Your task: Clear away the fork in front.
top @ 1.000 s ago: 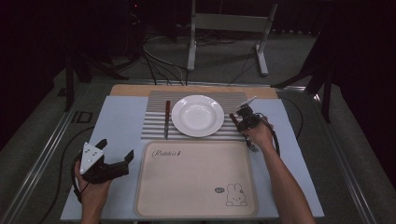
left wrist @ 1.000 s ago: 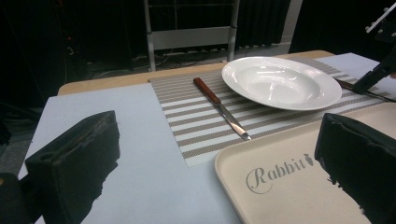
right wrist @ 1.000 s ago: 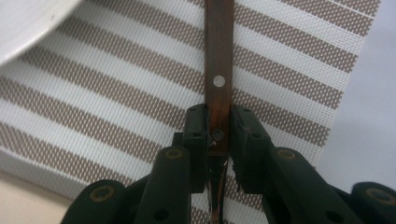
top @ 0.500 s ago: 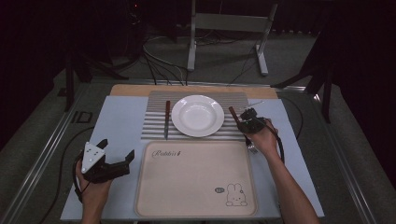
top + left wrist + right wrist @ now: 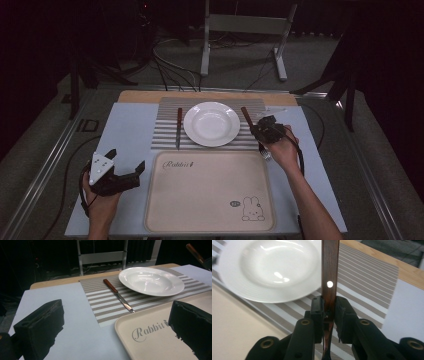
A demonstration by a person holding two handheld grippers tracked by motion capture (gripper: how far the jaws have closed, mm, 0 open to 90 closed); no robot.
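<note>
Clamped on a wooden-handled fork (image 5: 330, 277), your right gripper (image 5: 329, 315) holds it beside the plate (image 5: 211, 123), ready for placing; left gripper (image 5: 125, 172) rests open.

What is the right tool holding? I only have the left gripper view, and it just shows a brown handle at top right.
Observer: The right tool is shut on a wooden-handled utensil, with a pad on each side of the handle.
Operator: Where is it relative to the plate?
Observer: In the high view it sits beside the plate, on the side away from the knife. The handle points away from the person.
Operator: Fork or spoon?
Observer: Cannot tell. Its metal end pokes out under the right hand, too small to read.
</note>
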